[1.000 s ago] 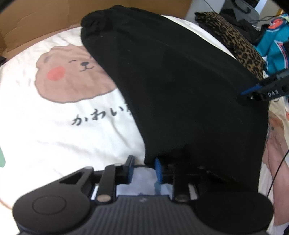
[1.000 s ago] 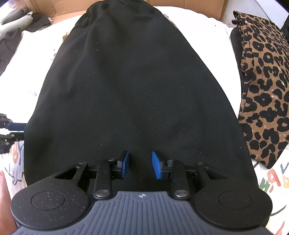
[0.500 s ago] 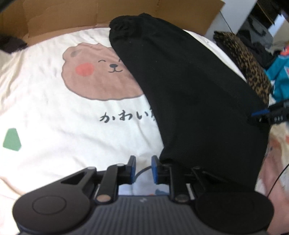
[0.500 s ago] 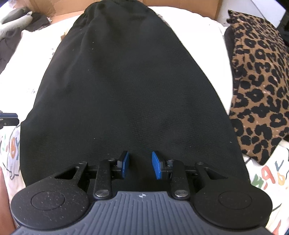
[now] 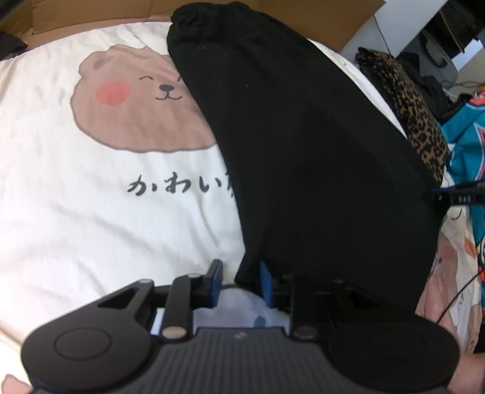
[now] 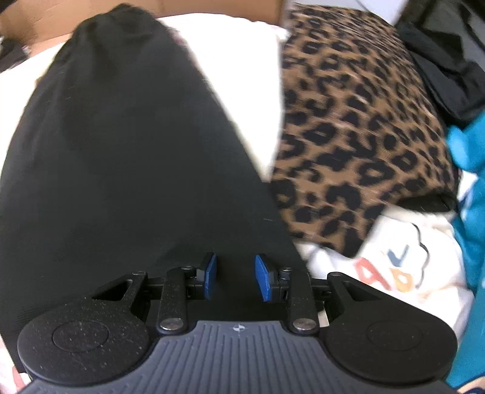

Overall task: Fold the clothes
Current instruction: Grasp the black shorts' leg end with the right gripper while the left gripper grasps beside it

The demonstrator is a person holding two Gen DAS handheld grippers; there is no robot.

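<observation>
Two hand-held grippers hover at the near hem of a long black garment [image 5: 303,145] spread on a cream bedsheet [image 5: 75,218] printed with a brown bear [image 5: 130,109]. At the bottom of the left wrist view, the left gripper [image 5: 239,277] has its blue pads a narrow gap apart; they have just been opening slightly, and the garment's lower left corner sits between them, nearer the right pad, though whether it is pinched I cannot tell. At the bottom of the right wrist view, the right gripper [image 6: 235,277] has its pads moderately apart over black cloth near the right hem corner; whether they grip it I cannot tell. From the hem, the garment runs away toward the top of both frames, its long axis near to far, tapering to a gathered narrow end that points at the cardboard [image 5: 91,12] beyond. Likely risks: a shallow bite on the left corner could let it slip as the hem is lifted, giving a skewed fold; the right side lies just beside a leopard-print fabric [image 6: 363,127], which could be snagged or dragged along with the black edge.
</observation>
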